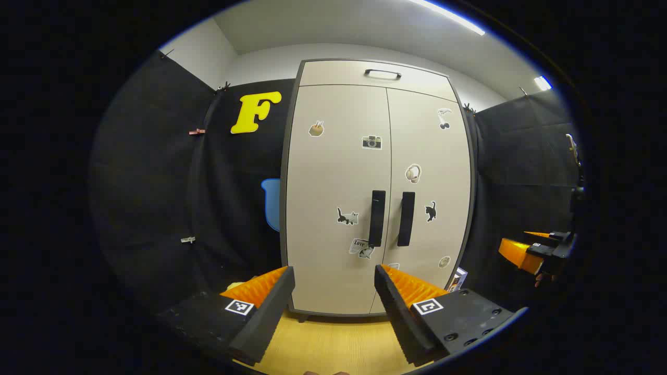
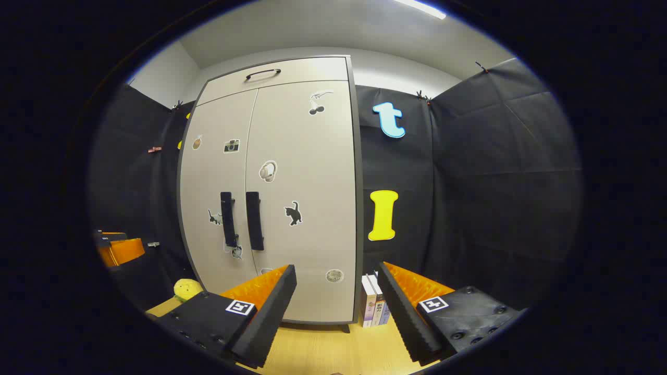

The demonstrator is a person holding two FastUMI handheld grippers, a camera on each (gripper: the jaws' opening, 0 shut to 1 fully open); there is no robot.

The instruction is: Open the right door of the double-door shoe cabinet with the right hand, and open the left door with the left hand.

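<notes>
While both doors are sitting shut, the shoe cabinet (image 1: 375, 187) is standing at 12 o'clock. Left gripper (image 1: 333, 297) and right gripper (image 2: 336, 297) are gaping wide, holding nothing.

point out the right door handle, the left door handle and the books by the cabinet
right door handle (image 2: 254, 220), right gripper view, mid bar
left door handle (image 1: 377, 217), left gripper view, mid bar
books (image 2: 374, 307), right gripper view, spines

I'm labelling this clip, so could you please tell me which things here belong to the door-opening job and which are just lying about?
For the job:
shoe cabinet
left door handle
right door handle
left gripper, open
right gripper, open

Lying about:
books beside the cabinet
yellow soft toy on the floor
</notes>
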